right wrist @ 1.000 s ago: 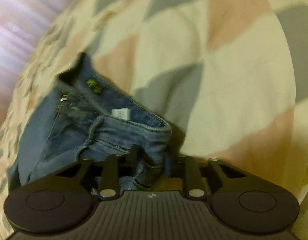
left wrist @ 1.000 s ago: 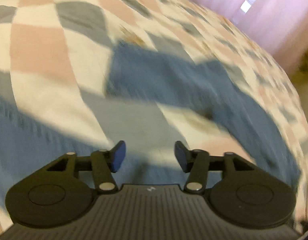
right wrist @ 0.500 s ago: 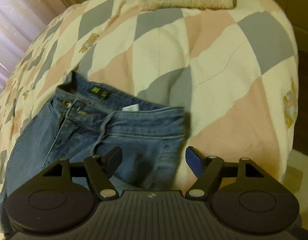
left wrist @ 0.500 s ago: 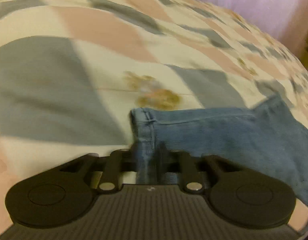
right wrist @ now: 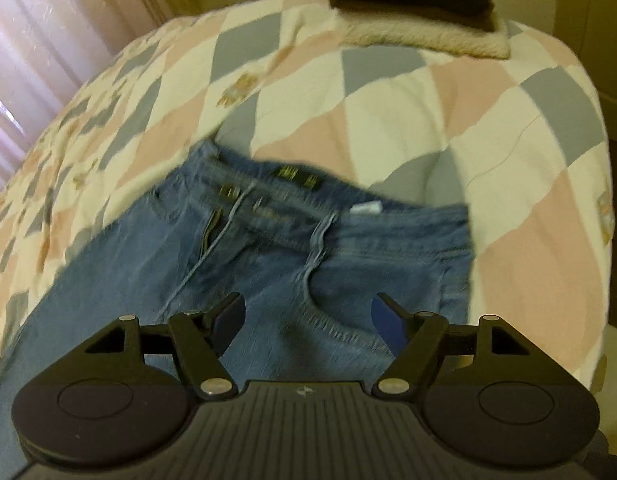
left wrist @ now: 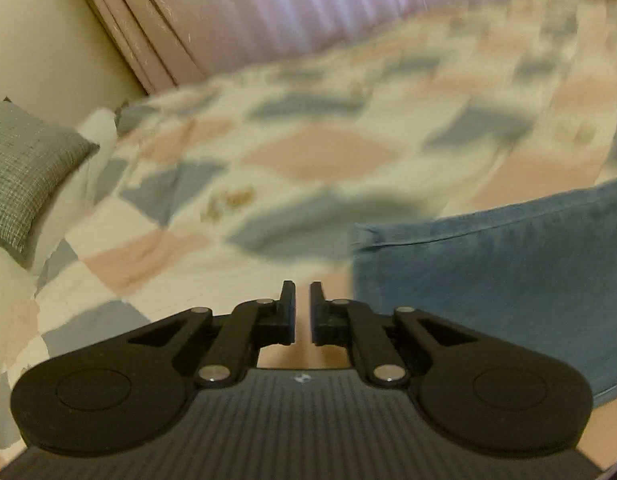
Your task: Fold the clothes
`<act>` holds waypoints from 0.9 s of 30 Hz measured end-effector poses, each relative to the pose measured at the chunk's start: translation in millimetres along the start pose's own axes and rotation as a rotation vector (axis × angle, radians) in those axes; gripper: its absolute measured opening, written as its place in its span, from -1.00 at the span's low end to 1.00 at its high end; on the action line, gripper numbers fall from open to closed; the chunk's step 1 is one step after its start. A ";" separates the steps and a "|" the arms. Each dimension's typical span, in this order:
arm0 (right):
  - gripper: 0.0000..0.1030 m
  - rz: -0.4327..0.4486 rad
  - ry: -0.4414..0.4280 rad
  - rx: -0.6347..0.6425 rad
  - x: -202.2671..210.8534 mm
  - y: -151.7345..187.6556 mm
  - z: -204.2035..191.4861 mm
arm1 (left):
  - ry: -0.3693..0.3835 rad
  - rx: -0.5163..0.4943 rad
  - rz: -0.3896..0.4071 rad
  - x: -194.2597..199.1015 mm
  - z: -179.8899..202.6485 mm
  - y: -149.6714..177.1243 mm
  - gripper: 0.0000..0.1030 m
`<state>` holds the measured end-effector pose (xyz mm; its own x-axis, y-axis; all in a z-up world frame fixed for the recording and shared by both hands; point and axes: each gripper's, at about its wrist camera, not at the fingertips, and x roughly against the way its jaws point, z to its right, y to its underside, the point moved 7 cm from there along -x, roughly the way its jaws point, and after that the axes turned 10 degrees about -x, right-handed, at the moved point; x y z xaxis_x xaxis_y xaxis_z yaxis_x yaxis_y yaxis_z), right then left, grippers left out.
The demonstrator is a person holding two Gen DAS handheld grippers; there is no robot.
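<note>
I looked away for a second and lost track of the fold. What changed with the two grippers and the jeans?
The left hand-held gripper, clamped on the leg hem half a second ago, has let go; it is nearly shut, empty, beside the jeans leg. The right hand-held gripper released the waist earlier and hangs open above the jeans. The jeans stay on the quilt.

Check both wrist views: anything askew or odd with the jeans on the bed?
Nothing damaged. The jeans lie unfolded on the quilt, waistband open and rumpled. Neither gripper holds them: the right gripper is open above them, the left gripper nearly closed on nothing, beside a leg hem.
</note>
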<state>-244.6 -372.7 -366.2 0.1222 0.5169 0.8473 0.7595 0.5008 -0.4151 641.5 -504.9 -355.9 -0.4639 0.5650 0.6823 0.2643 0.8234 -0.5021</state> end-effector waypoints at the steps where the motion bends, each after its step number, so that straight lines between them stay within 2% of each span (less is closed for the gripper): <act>1: 0.40 -0.005 0.002 0.013 -0.3 3.7 -2.3 | -0.011 0.003 -0.021 -6.6 2.7 4.2 -0.84; 4: 0.40 0.010 -0.017 0.081 5.1 8.1 -9.2 | -0.024 0.115 -0.009 10.1 -3.0 16.9 -0.80; 7: 0.40 0.032 -0.036 0.186 11.3 11.5 -15.6 | 0.041 0.193 -0.013 64.8 12.6 34.7 -0.80; 10: 0.40 0.020 -0.048 0.307 9.2 23.1 -21.8 | 0.187 0.177 0.010 144.0 71.8 58.4 -0.70; 11: 0.40 0.019 -0.049 0.360 7.2 28.1 -23.0 | 0.258 0.180 0.017 170.7 97.4 68.6 -0.62; 15: 0.39 0.016 -0.034 0.576 -2.1 44.2 -13.6 | 0.545 0.242 0.008 263.2 202.3 117.7 -0.59; 17: 0.36 -0.004 0.017 0.644 -9.1 45.7 8.1 | 0.602 0.261 -0.029 289.8 242.1 143.6 -0.56; 18: 0.35 -0.016 0.044 0.659 -11.7 44.6 21.5 | 0.609 0.260 -0.071 297.0 260.3 159.0 -0.53; 20: 0.36 -0.036 0.028 0.620 -6.5 39.3 46.0 | 0.556 0.255 -0.171 305.5 288.4 192.1 -0.55; 23: 0.38 -0.051 -0.009 0.602 21.2 29.6 65.5 | 0.464 0.309 -0.256 326.7 294.2 210.6 -0.60; 24: 0.38 -0.052 -0.050 0.599 36.4 26.8 67.1 | 0.446 0.332 -0.261 339.9 293.1 210.2 -0.60; 27: 0.38 -0.060 -0.173 0.582 84.4 19.2 68.8 | 0.405 0.378 -0.195 401.9 282.7 186.5 -0.53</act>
<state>-263.7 -271.7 -325.5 -0.0529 0.5573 0.8286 0.2816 0.8044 -0.5231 265.3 -139.0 -325.5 -0.0943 0.4415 0.8923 -0.1482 0.8801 -0.4511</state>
